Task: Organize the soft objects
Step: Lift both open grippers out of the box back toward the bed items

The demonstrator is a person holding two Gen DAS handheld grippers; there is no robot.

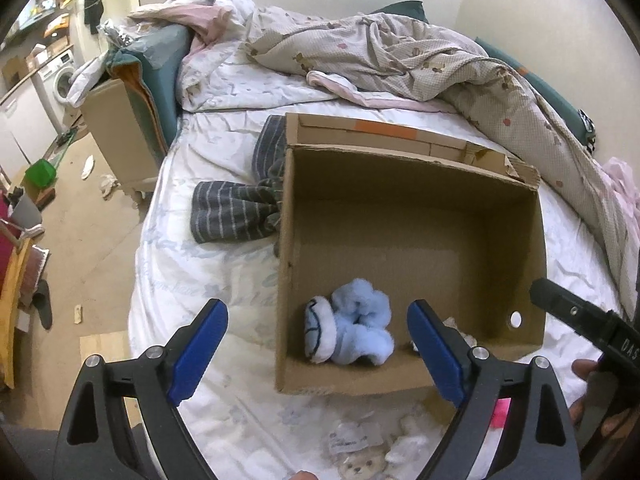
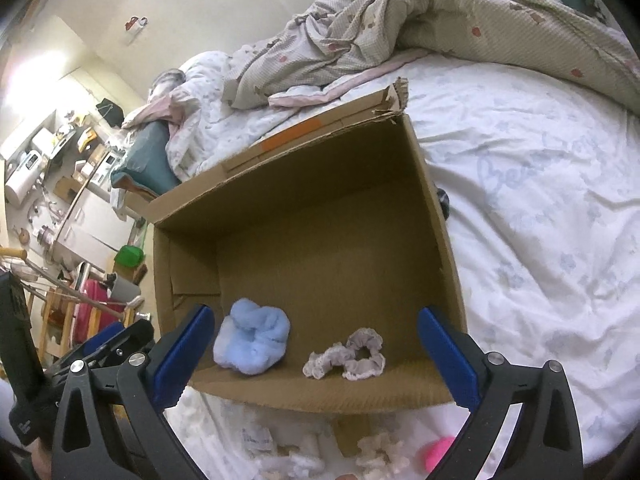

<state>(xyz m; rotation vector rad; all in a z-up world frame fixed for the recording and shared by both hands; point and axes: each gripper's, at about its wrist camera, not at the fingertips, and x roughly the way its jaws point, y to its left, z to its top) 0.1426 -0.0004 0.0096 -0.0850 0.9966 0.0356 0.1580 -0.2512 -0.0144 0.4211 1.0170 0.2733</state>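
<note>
An open cardboard box [image 1: 412,216] stands on the bed; it also shows in the right wrist view [image 2: 320,216]. Inside near its front wall lies a fluffy light-blue and white soft item [image 1: 348,328], also in the right wrist view [image 2: 252,338]. A pale lilac frilly scrunchie [image 2: 348,354] lies beside it. My left gripper [image 1: 318,344] is open and empty above the box's near left corner. My right gripper [image 2: 316,354] is open and empty above the box's front edge. Several soft items lie on the sheet before the box: a small bear [image 1: 360,468], a white fluffy piece [image 2: 380,450], a pink item [image 2: 438,454].
Grey striped cloth [image 1: 236,208] lies on the sheet left of the box. A crumpled patterned duvet [image 1: 420,60] fills the far and right side of the bed. The cluttered floor [image 1: 80,220] with a green object [image 1: 40,172] lies to the left.
</note>
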